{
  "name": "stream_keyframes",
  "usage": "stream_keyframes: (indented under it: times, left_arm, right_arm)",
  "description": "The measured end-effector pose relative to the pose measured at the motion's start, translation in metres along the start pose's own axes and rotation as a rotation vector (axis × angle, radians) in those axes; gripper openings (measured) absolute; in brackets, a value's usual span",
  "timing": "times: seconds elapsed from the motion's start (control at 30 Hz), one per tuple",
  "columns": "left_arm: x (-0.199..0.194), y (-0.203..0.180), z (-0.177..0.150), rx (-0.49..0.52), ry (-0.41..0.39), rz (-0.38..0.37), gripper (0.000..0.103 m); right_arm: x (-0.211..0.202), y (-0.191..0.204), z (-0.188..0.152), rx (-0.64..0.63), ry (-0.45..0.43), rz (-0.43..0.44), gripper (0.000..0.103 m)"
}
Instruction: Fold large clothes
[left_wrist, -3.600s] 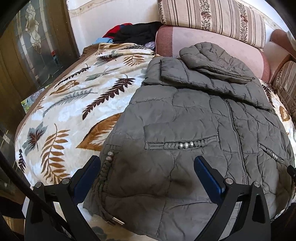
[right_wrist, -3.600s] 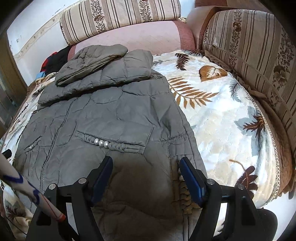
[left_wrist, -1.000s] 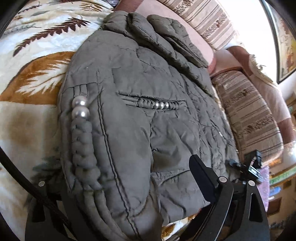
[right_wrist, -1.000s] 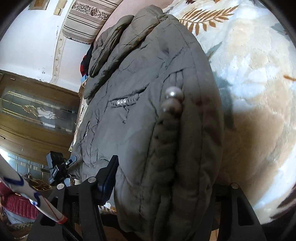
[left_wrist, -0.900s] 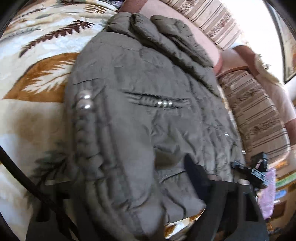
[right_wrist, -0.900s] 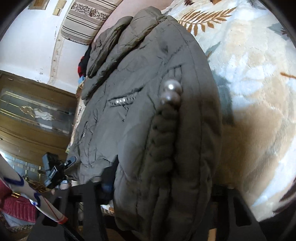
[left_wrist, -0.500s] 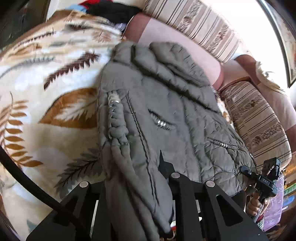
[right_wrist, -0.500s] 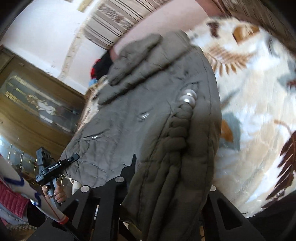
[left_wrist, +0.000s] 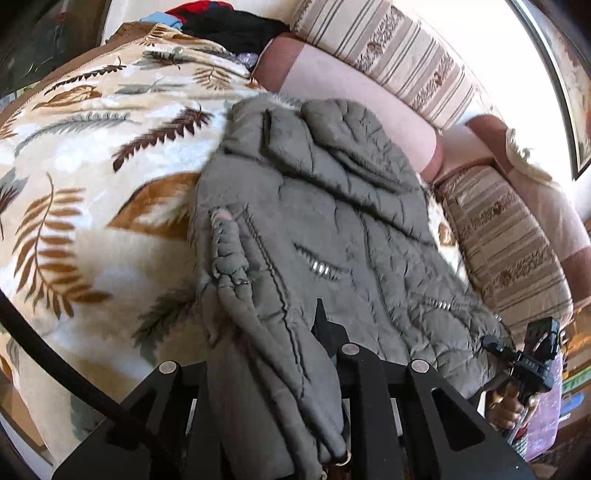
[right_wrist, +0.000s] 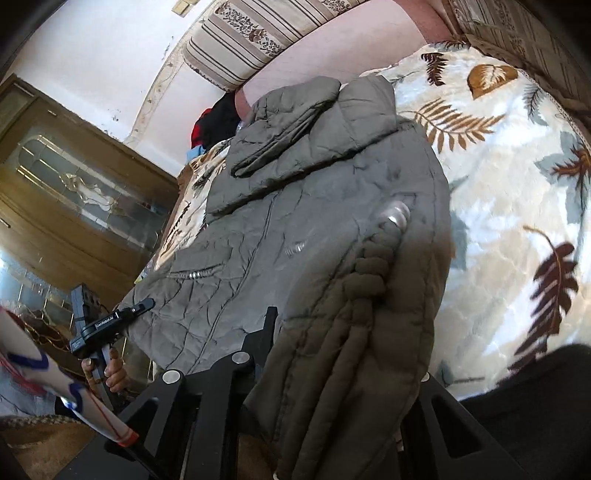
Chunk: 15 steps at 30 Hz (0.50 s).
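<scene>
We have each tool, left tool (left_wrist: 273, 373) and right tool (right_wrist: 332, 369), clamped on the jacket's (left_wrist: 332, 221) hem corners; the rest drapes across the sofa's leaf-print blanket (left_wrist: 92, 166). It is quilted, puffy, olive-grey.

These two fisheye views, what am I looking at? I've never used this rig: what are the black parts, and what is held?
No robot arm: a person holds a hand-held claw in each hand, with a camera looking along its fingers. In the left view, the left claw is shut on the bottom corner of a grey padded jacket. In the right view, the right claw is shut on the other bottom corner. The jacket lies on a leaf-print blanket over a sofa. Each view also catches the other hand's device at its edge.
</scene>
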<state>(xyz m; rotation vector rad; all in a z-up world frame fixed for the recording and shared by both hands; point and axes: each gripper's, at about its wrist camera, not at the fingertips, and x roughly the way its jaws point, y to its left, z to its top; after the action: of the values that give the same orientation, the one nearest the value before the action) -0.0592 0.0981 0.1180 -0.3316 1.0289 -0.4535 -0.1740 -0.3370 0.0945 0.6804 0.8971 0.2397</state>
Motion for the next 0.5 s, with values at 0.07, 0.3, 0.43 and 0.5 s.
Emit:
stream_keyframes:
  times: [0.07,0.3,0.43,0.5]
  left_arm:
    - [-0.003,-0.005,0.014,0.007,-0.026,-0.005,0.017]
    - [-0.001,-0.028,0.087,0.021,-0.091,0.003,0.018]
    - [0.016,-0.044,0.140,0.039,-0.121,0.059,0.019]
    - [0.028,-0.051,0.168,0.044,-0.129,0.081,0.020]
  right_arm:
    - [-0.002,0.009,0.016,-0.021,-0.014,0.003,0.018]
    - [-0.004,0.037,0.085,-0.081,-0.085,-0.005,0.019]
    - [0.008,0.045,0.141,-0.069,-0.145,-0.035,0.019]
    - [0.014,0.046,0.167,-0.054,-0.169,-0.046,0.019]
